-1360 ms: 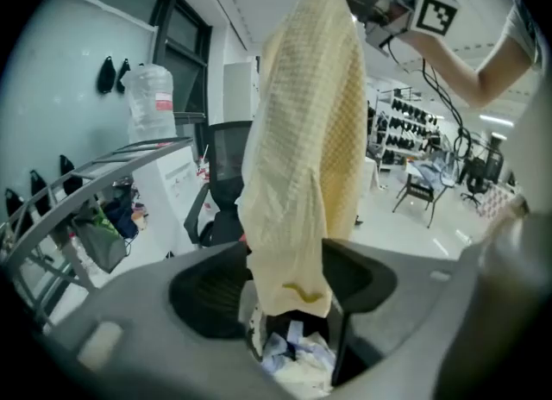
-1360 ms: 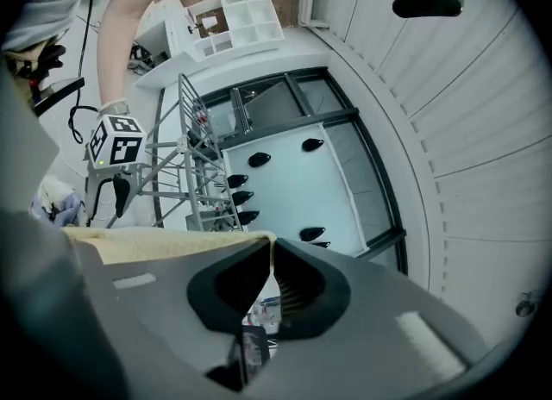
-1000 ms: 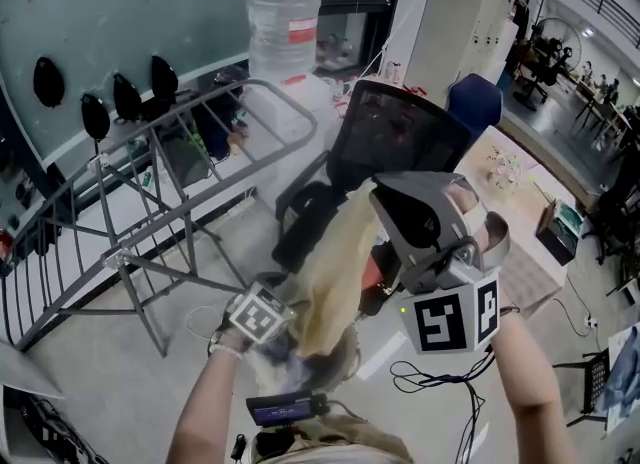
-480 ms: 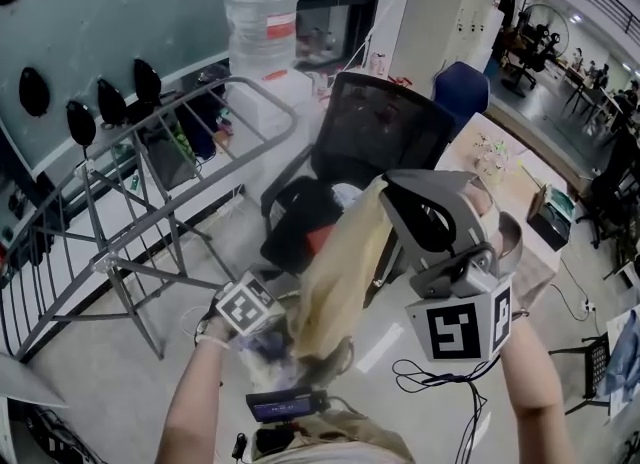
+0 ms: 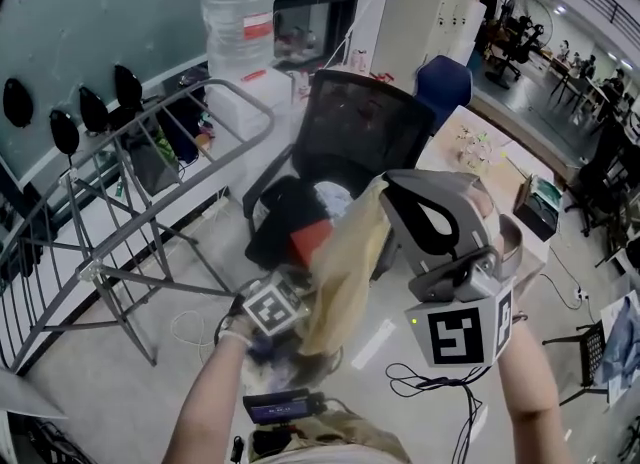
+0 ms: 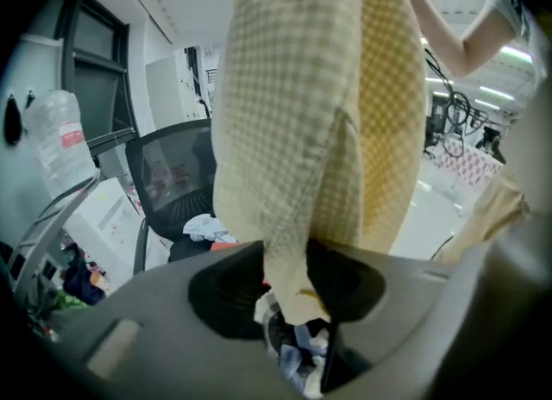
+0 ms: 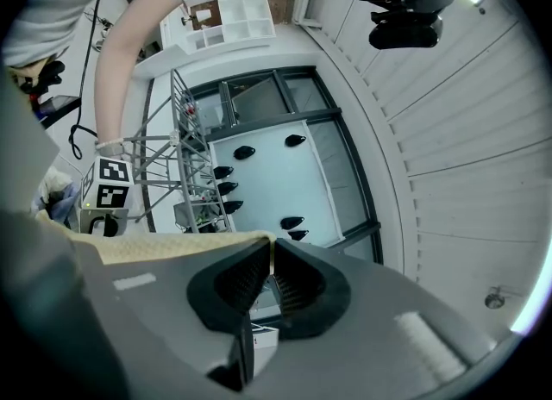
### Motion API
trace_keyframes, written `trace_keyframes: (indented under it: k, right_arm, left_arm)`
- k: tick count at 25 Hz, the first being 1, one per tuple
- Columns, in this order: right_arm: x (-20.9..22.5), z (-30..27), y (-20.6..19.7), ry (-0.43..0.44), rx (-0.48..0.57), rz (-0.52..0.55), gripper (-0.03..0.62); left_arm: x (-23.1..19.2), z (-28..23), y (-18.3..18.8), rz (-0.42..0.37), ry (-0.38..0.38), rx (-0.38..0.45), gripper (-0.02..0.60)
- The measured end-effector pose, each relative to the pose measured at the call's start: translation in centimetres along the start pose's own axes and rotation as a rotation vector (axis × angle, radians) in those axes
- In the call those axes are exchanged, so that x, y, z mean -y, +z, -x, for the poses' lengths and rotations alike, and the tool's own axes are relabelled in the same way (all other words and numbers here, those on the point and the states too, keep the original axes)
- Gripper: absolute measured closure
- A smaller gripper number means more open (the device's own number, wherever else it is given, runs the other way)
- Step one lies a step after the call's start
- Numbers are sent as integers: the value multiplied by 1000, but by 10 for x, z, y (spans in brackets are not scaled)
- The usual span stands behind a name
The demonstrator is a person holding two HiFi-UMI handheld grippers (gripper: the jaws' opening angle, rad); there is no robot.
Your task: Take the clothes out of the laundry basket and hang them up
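Cloth (image 5: pixel 345 272): yellow, checked, hanging in one long fold at near centre; top held high at right, tail low at left over a pile (image 6: pixel 297 359) of other clothes.
Right tongs (image 7: pixel 272 271): clamped together on the top hem of cloth, only a thin edge between the pads.
Left tongs (image 6: pixel 293 282): partway apart, just been closing, cloth tail between the pads; no firm pinch to be made out.
Rack (image 5: pixel 150 182): far left, well apart from cloth.
Chair (image 5: pixel 365 137): far centre, behind cloth, a white and a red item on the seat.
Risk, slip: loss of hem from right tongs under a hard tug from the left, with so little gripped.
Risk, miss: closing on a loose fold only, or catching an item from the pile too and dragging it up.
Risk, snag: on a swing left towards rack, tail brushing chair or hooking a bar.
Head view only: both tongs at once, full length of cloth, rack and chair placed around it.
Left gripper view only: gap of the left pads with tail inside, pile just under the tips; masked in head view by marker cube (image 5: pixel 272 307).
Right gripper view only: right pads meeting on hem; rack far off beyond left tongs.
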State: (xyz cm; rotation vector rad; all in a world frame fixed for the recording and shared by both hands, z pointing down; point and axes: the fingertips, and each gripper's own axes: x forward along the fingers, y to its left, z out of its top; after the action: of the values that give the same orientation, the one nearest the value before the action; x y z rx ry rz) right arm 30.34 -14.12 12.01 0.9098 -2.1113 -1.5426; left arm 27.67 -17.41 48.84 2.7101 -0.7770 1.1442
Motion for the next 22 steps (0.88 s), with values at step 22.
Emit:
trace_keyframes:
  k: [22]
  right_arm:
    - [-19, 1, -84, 42, -42, -143, 579]
  left_arm:
    - [-46, 144, -44, 241, 493, -16, 578]
